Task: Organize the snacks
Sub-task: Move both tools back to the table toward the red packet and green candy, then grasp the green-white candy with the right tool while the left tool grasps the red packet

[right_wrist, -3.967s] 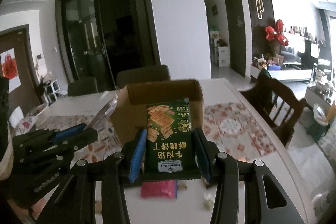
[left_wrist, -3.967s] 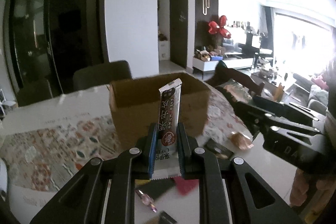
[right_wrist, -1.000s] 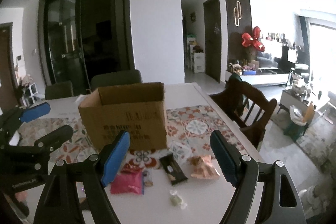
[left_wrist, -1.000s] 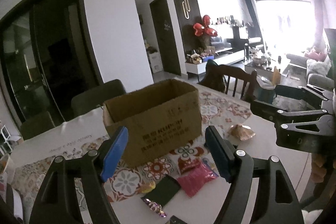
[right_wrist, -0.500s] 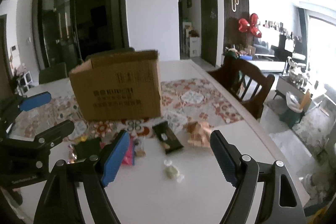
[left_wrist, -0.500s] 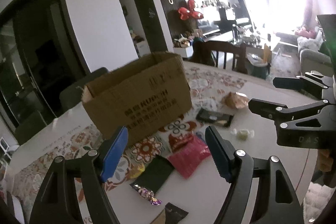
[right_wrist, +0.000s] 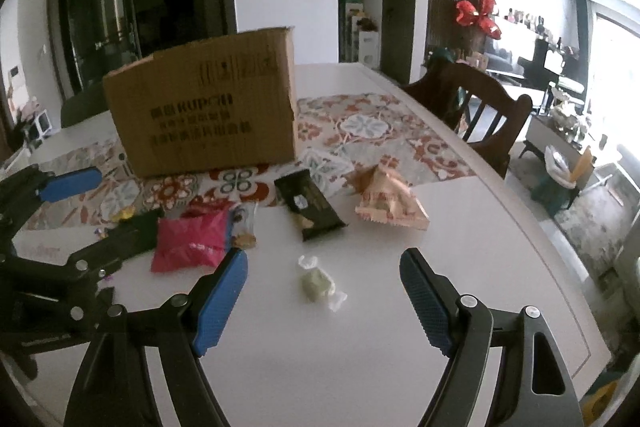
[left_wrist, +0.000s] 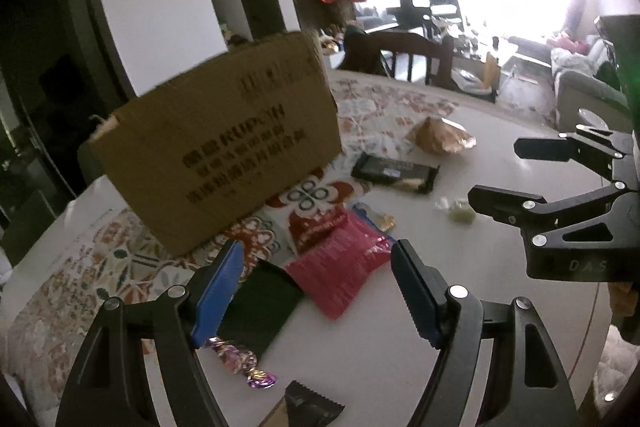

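Observation:
A brown cardboard box (left_wrist: 224,155) (right_wrist: 204,107) stands on the table, snacks scattered in front. My left gripper (left_wrist: 318,291) is open and empty, low over a pink packet (left_wrist: 340,267) and a dark green packet (left_wrist: 260,311). A purple wrapped candy (left_wrist: 240,363) lies by its left finger. My right gripper (right_wrist: 322,303) is open and empty, its jaws either side of a pale green wrapped candy (right_wrist: 318,283). Beyond lie a black bar (right_wrist: 310,205), a peach packet (right_wrist: 388,199) and the pink packet (right_wrist: 192,239).
The white table (right_wrist: 360,347) carries a patterned runner (right_wrist: 368,131). A wooden chair (right_wrist: 480,107) stands at its right side. The left gripper's body (right_wrist: 44,251) fills the right wrist view's left edge; a dark wrapper (left_wrist: 312,407) lies at the front.
Both grippers let go of their snacks, opened, then drew back from the box and dropped low toward the loose snacks on the table.

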`<state>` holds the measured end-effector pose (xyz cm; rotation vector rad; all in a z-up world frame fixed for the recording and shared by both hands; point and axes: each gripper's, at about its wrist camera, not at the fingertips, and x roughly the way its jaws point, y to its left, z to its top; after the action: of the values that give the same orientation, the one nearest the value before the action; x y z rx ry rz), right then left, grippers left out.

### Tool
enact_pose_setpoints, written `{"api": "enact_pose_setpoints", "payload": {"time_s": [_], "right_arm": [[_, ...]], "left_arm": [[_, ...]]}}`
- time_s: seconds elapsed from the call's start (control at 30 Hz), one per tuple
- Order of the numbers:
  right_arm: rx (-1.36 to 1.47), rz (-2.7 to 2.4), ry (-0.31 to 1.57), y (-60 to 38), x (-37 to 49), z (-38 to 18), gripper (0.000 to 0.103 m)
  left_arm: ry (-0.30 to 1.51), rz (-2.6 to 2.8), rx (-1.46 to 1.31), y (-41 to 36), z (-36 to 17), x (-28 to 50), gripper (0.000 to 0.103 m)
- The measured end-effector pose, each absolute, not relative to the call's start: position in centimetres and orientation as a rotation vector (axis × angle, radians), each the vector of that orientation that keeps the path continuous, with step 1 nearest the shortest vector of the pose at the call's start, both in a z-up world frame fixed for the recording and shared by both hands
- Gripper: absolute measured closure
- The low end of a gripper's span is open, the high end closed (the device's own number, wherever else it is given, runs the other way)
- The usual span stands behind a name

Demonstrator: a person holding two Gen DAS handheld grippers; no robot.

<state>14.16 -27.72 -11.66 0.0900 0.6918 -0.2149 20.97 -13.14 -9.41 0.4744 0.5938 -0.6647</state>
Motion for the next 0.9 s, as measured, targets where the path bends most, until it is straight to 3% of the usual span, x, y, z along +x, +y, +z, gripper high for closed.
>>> {"api": "enact_pose_setpoints", "payload": {"time_s": [0.4, 0.83, 0.9], "right_arm": [[0.103, -0.195, 0.759, -27.7, 15.2, -14.0, 0.031], [0.155, -0.135, 0.8, -27.9, 16.7, -15.2, 0.054], [0.156, -0.132, 0.805, -27.9, 16.8, -15.3, 0.056]], "left_arm": [[0.659, -0.725, 0.544, -15.4, -12.0, 23.0, 0.028], [0.754, -0.782, 0.502, -16.5, -13.4, 24.5, 0.028], [0.765, -0.785, 0.497, -16.5, -13.5, 24.6, 0.032]]}}
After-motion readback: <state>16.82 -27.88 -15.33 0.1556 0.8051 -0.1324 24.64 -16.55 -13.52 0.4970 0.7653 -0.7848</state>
